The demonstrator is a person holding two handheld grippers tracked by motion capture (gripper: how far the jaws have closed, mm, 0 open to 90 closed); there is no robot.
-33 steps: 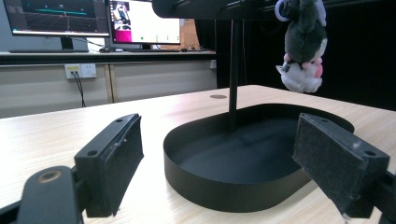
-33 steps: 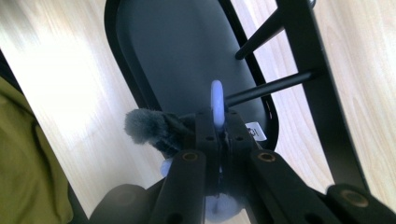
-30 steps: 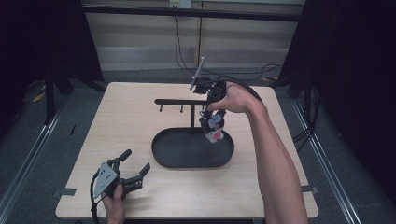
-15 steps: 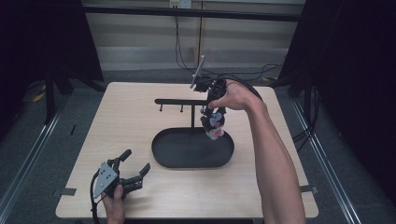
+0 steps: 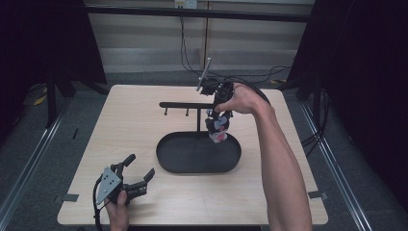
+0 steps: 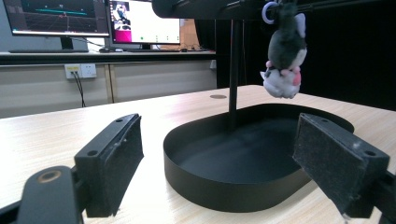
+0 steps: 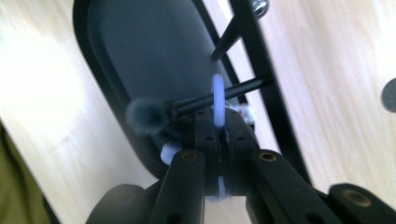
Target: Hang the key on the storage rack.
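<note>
A small plush toy (image 5: 218, 128) (image 6: 283, 56), dark grey, white and pink, hangs from a pale ring (image 7: 217, 99) (image 6: 269, 10) over the black oval tray (image 5: 168, 163) (image 6: 205, 196). The ring is threaded on a peg (image 7: 229, 93) of the black rack's crossbar (image 5: 180, 104). My right gripper (image 5: 217, 98) (image 7: 220, 140) is shut on the ring, just under the bar. My left gripper (image 5: 137, 175) (image 6: 219, 158) rests open near the table's front left corner, nothing between its pads, facing the tray.
The rack's post (image 5: 200, 122) rises from the tray's far edge. Two more short pegs (image 5: 186, 112) hang off the crossbar to the left. A desk with monitors (image 6: 93, 21) stands behind the table in the left gripper view. Cables (image 5: 250, 82) trail off the back.
The right gripper and the plush toy have shifted very slightly at the crossbar. The left gripper has stayed where it was.
</note>
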